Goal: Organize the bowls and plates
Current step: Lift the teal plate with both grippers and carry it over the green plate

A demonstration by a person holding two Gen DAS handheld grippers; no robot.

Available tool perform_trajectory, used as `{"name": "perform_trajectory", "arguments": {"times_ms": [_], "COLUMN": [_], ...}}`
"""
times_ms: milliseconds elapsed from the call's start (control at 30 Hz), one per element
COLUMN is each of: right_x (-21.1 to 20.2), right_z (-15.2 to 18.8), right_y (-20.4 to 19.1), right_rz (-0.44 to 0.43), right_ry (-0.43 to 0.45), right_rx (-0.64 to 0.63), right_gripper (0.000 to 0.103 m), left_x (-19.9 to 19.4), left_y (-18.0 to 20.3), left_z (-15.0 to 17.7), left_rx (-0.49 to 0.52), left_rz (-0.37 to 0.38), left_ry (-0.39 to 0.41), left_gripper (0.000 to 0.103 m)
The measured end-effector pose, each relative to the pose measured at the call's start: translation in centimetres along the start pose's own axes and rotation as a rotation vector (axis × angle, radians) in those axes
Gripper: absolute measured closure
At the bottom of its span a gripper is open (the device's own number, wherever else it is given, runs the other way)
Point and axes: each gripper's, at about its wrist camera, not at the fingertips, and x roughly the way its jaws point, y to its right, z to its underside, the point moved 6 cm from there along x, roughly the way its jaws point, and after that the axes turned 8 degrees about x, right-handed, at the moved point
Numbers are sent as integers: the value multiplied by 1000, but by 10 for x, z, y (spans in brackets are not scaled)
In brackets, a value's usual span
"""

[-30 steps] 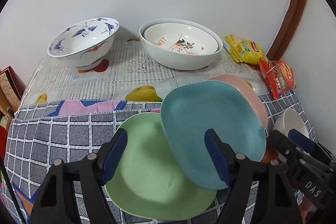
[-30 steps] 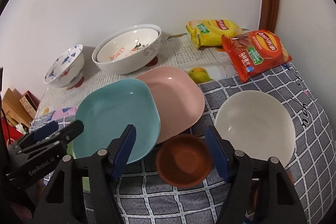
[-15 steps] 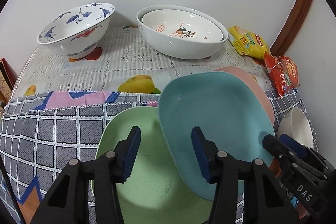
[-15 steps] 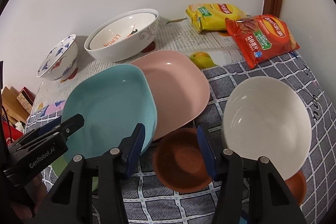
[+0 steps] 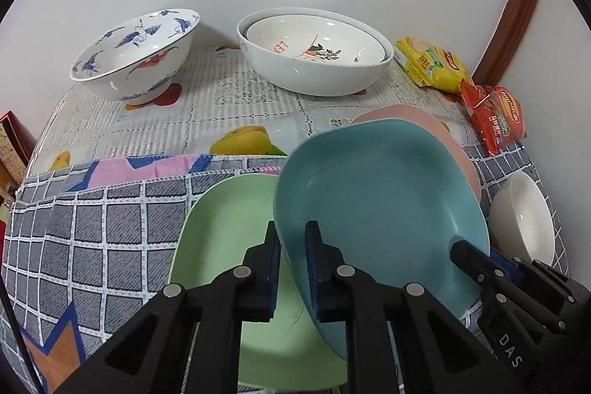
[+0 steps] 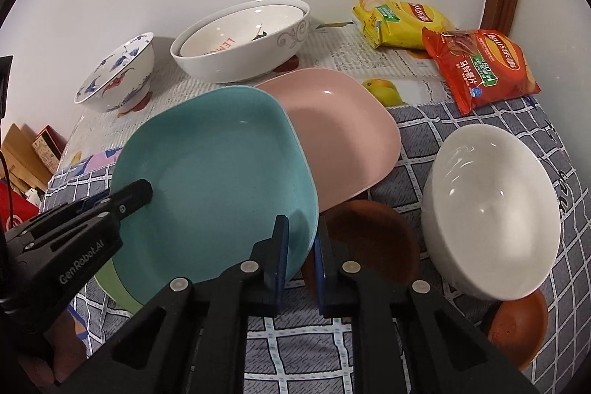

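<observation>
A teal plate [image 5: 380, 191] lies tilted over a green plate [image 5: 229, 231] and against a pink plate [image 5: 443, 135]. My left gripper [image 5: 293, 246] is shut on the teal plate's left rim. My right gripper [image 6: 301, 239] is shut on the same teal plate [image 6: 218, 180] at its right rim, beside a brown saucer [image 6: 373, 239]. The pink plate [image 6: 343, 132] sits behind it. A white bowl [image 6: 491, 216] stands to the right.
At the back stand a blue-patterned bowl [image 5: 136, 54] and two nested white bowls [image 5: 314, 50]. Yellow [image 6: 402, 21] and red [image 6: 480, 65] snack bags lie at the back right. A second brown saucer [image 6: 521, 324] sits under the white bowl's near side.
Both grippers moved forward and closed, the left onto the teal plate's left rim and the right onto its right rim.
</observation>
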Motion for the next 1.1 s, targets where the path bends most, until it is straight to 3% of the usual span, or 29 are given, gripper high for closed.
{"name": "perform_trajectory", "arguments": {"times_ms": [600,1100], "right_x": [-56,-75], "right_z": [23,48], "right_y": [-23,-10], "right_rz": [-163,-161], "right_ry": [46,31], "right_rx": [15,-21], "right_gripper": [92,92], "left_x": [-64,-85], "left_y": [-23,-4], "left_z": [23,43], "left_rx": [-47,-25], "left_rz": [-20,-38], "left_ry": [36,47], "left_gripper": [91,91]}}
